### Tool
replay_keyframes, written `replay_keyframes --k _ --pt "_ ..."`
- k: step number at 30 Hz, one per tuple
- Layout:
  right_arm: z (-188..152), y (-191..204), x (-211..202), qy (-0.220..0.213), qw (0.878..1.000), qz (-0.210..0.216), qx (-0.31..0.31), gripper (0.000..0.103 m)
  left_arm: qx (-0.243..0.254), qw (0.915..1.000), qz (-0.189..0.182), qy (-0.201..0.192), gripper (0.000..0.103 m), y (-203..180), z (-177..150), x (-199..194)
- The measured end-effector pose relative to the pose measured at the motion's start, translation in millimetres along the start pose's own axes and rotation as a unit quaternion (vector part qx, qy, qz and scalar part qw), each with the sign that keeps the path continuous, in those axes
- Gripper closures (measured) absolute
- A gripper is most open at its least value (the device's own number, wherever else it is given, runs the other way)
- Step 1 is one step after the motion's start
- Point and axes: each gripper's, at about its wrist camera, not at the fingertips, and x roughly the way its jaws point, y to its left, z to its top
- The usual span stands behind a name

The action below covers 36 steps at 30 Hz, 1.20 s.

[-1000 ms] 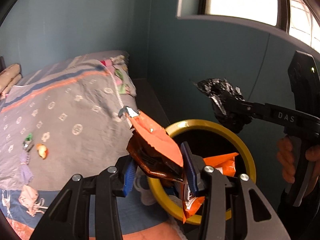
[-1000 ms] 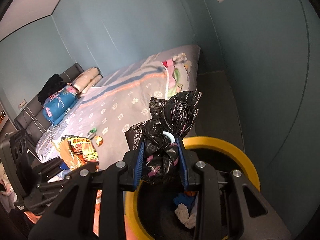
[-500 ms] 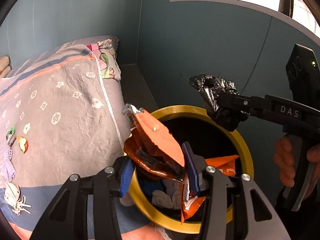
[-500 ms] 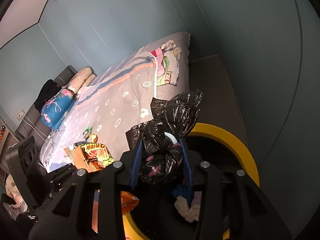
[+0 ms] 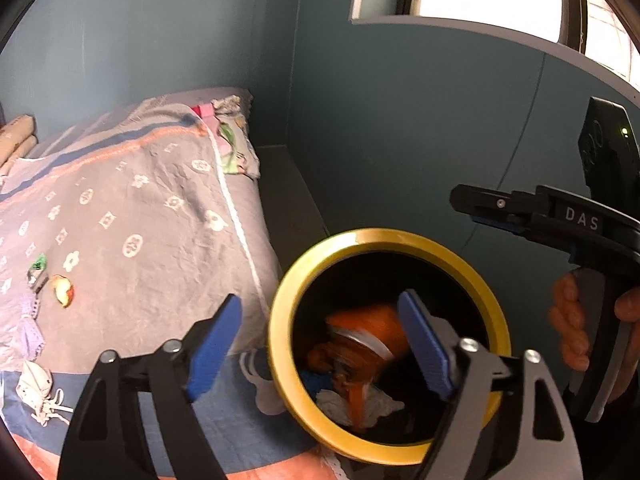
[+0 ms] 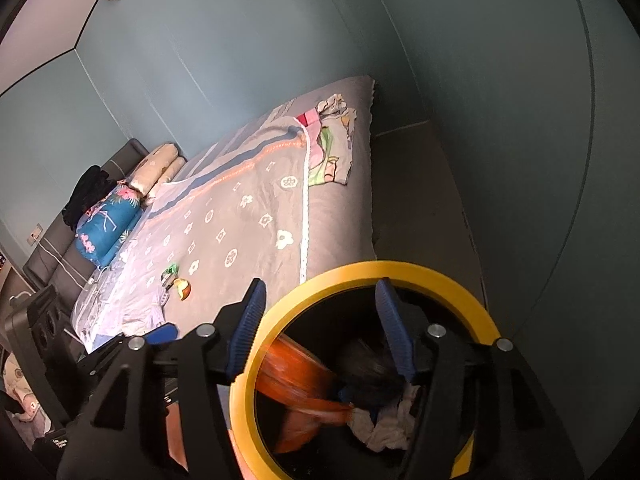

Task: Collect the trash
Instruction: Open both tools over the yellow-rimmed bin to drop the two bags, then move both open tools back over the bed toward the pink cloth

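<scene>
Bedside: one bin (image 5: 280, 320), two wrappers (image 5: 372, 344).

The left gripper (image 5: 320, 336) points downward at a slant, its jaws just having opened wide, with nothing between the blue pads (image 5: 214, 346). The right gripper (image 6: 318, 324) also tilts downward, its jaws just having opened to a moderate gap, nothing clamped between its blue pads (image 6: 394, 330). In the left wrist view the right gripper (image 5: 476, 208) reaches in from 3 o'clock, its fingers lying level and pointing toward 9 o'clock, while the person's right hand (image 5: 572, 328) wraps the handle at about 4 o'clock, fingers curled round the grip.
</scene>
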Motion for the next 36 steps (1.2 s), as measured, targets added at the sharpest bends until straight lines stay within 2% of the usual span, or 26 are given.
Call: replay_keyframes --k 8,18,24,29,36 --pt "4 16 -6 -0.028 0.999 -0.003 -0.021 0.032 -0.030 0.9986 0.033 -0.027 0.015 28 0 -20" --pt "18 76 10 -0.047 0.995 0.041 -0.072 0.022 -0.073 0.9909 0.099 -0.054 0.010 91 -14 -57" --pt "26 132 29 -0.056 0.989 0.074 -0.119 0.017 -0.112 0.9817 0.137 -0.071 0.009 142 -25 -90" --pt "27 185 60 -0.062 0.980 0.102 -0.159 0.011 -0.129 0.9714 0.183 -0.077 0.008 181 -39 -108" --pt "26 247 117 -0.028 0.978 0.112 -0.175 0.010 -0.153 0.9591 0.230 -0.060 0.008 237 -64 -121"
